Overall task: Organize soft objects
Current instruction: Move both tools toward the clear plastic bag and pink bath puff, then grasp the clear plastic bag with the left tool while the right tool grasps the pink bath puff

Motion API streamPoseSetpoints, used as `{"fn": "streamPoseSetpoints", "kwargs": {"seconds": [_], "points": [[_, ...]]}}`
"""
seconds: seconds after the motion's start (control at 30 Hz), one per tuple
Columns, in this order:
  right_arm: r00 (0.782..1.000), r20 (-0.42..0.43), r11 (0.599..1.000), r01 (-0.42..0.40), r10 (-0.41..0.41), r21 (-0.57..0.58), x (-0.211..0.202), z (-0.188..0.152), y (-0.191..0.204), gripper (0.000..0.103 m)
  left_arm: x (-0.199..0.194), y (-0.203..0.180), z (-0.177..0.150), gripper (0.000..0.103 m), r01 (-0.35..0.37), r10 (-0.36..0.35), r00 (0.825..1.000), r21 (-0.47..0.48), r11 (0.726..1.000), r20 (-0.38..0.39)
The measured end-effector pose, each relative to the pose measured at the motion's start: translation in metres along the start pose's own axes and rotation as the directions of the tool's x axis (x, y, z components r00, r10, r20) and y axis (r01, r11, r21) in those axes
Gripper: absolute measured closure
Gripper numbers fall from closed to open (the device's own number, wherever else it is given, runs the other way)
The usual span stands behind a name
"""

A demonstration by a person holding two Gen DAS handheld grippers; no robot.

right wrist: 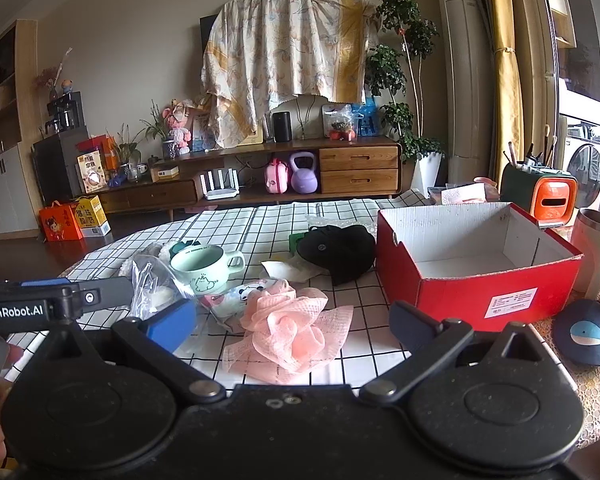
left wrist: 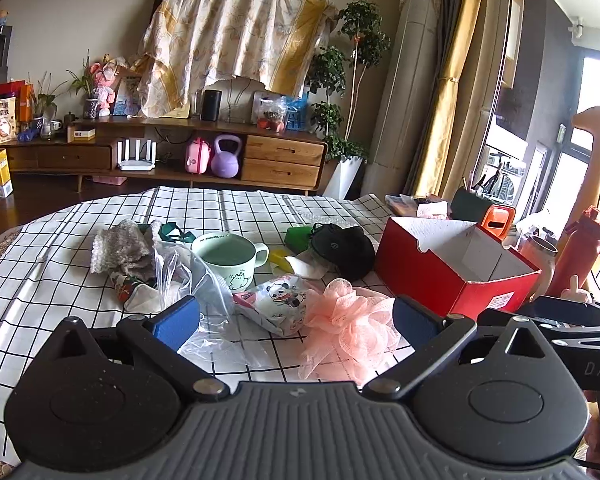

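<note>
A pink mesh bath pouf (left wrist: pixel 350 330) (right wrist: pixel 290 332) lies on the checked tablecloth just ahead of both grippers. Beside it are a panda-print pouch (left wrist: pixel 278 306) (right wrist: pixel 236 300), a black cap (left wrist: pixel 344 250) (right wrist: pixel 338 250), a grey fluffy cloth (left wrist: pixel 120 246) and a clear plastic bag (left wrist: pixel 188 276) (right wrist: pixel 152 284). An open, empty red box (left wrist: pixel 456 266) (right wrist: pixel 476 268) stands at the right. My left gripper (left wrist: pixel 296 320) is open and empty. My right gripper (right wrist: pixel 292 320) is open and empty, with the pouf between its blue pads.
A green mug (left wrist: pixel 230 256) (right wrist: pixel 202 268) stands mid-table. A dark whale-print cap (right wrist: pixel 588 334), a steel tumbler (right wrist: pixel 594 248), an orange holder (right wrist: pixel 552 198) and a red bottle (left wrist: pixel 580 248) crowd the right edge. The TV cabinet (right wrist: pixel 260 176) stands beyond the table.
</note>
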State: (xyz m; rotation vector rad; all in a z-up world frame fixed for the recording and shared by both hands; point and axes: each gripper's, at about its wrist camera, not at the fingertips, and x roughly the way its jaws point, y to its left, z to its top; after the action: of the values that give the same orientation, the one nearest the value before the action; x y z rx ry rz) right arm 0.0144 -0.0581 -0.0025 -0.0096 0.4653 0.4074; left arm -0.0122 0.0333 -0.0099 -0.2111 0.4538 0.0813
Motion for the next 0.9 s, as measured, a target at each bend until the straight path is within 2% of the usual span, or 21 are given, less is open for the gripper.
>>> {"fn": "streamPoseSetpoints", "kwargs": {"seconds": [0.4,0.57,0.7,0.83,0.9], "points": [[0.997,-0.06,0.998,-0.054,0.053,-0.021,0.042,-0.001,-0.003,0.0,0.031,0.016,-0.006,0.0,-0.016,0.015,0.998,-0.009,1.0,-0.068],[0.99,-0.118,0.997,-0.08,0.077,-0.023,0.072,-0.002,-0.01,0.0,0.051,0.034,-0.005,0.0,-0.062,0.057,0.993,-0.039,0.997,-0.099],[0.985,-0.155,0.996,-0.084,0.076,-0.042,0.095,-0.002,-0.015,0.0,0.075,0.052,-0.005,0.0,-0.122,0.112,0.983,-0.063,0.991,-0.142],[0.975,-0.204,0.991,-0.109,0.092,-0.073,0.119,-0.005,-0.014,0.0,0.098,0.066,-0.008,0.0,-0.152,0.139,0.976,-0.062,0.986,-0.17],[0.976,-0.201,0.988,-0.111,0.088,-0.104,0.128,-0.003,-0.011,0.0,0.107,0.069,-0.01,0.0,-0.166,0.154,0.971,-0.056,0.984,-0.185]]}}
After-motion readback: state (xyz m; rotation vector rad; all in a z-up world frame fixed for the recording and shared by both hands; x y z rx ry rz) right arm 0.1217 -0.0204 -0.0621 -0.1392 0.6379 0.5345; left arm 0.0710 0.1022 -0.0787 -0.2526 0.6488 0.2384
